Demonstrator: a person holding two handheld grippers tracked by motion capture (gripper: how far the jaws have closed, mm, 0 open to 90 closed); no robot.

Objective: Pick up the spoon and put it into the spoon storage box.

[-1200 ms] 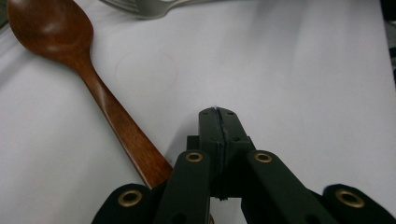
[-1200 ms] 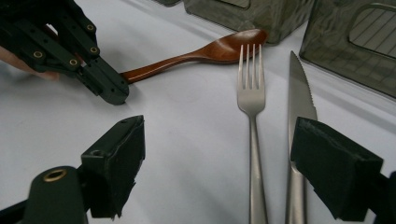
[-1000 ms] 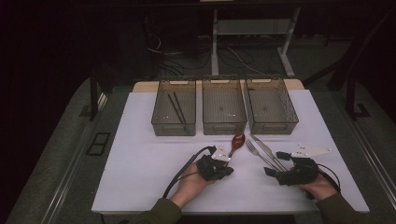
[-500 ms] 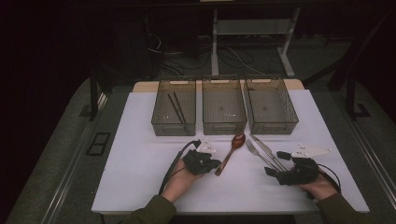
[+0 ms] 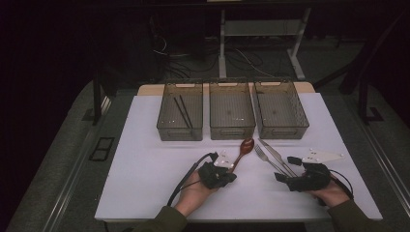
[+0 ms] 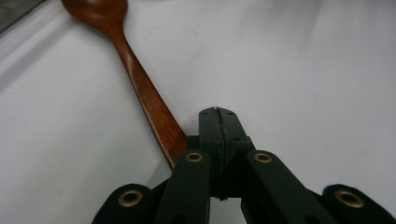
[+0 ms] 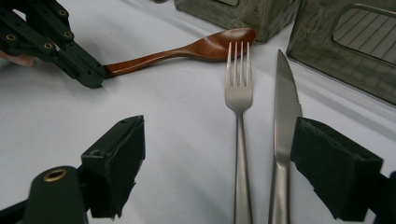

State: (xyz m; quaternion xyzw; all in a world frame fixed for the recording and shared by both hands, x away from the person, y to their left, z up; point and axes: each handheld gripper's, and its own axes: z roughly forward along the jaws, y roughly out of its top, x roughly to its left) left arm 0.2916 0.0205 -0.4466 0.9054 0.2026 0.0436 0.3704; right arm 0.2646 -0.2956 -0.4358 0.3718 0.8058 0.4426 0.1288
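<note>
Wooden spoon [image 6: 140,84] is laid bowl toward the table's far edge — handle end beside the clenched, empty left gripper [image 6: 218,114].

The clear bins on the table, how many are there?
3, in a row at the far side: the left bin holding chopsticks, the middle bin, the right bin.

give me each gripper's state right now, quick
Left gripper: jaws shut, empty, tip beside the wooden spoon handle end.
Right gripper: jaws open, holding nothing, with the fork and knife between them.
</note>
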